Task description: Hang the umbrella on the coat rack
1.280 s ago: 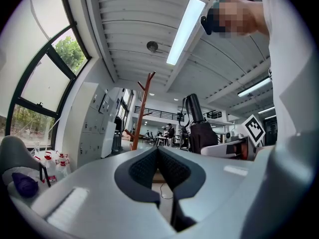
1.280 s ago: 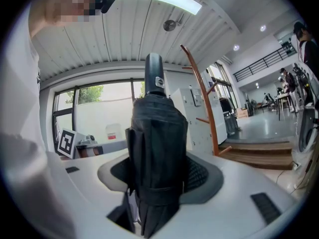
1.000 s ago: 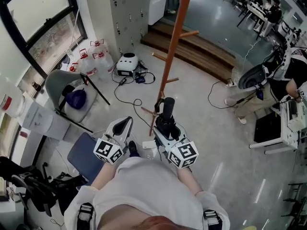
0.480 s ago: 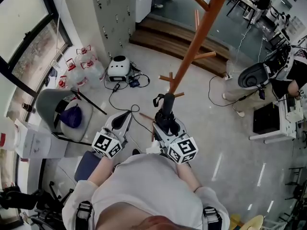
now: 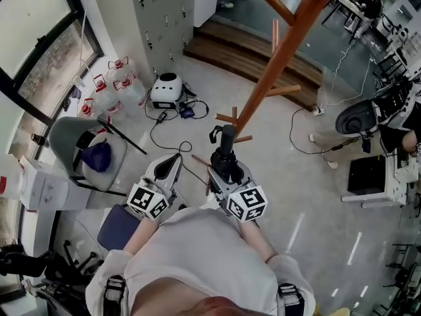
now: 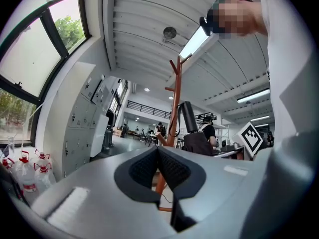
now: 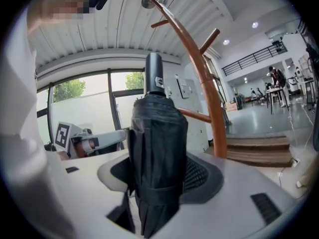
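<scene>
A folded black umbrella stands upright in my right gripper, which is shut on its fabric body; its handle and wrist strap stick up. In the right gripper view the umbrella fills the space between the pads of the right gripper. The orange wooden coat rack rises just beyond it, with its lower pegs close to the handle. My left gripper hangs beside it on the left, shut and holding nothing. From the left gripper, the rack and the umbrella stand ahead.
A grey chair with a blue bag, water bottles and a white device with cables lie at the left. A wooden step runs behind the rack. A seated person and a desk are at the right.
Both grippers and I have moved closer to the coat rack; its pole and lower pegs now stand nearer the umbrella's handle. Neither grip has changed.
</scene>
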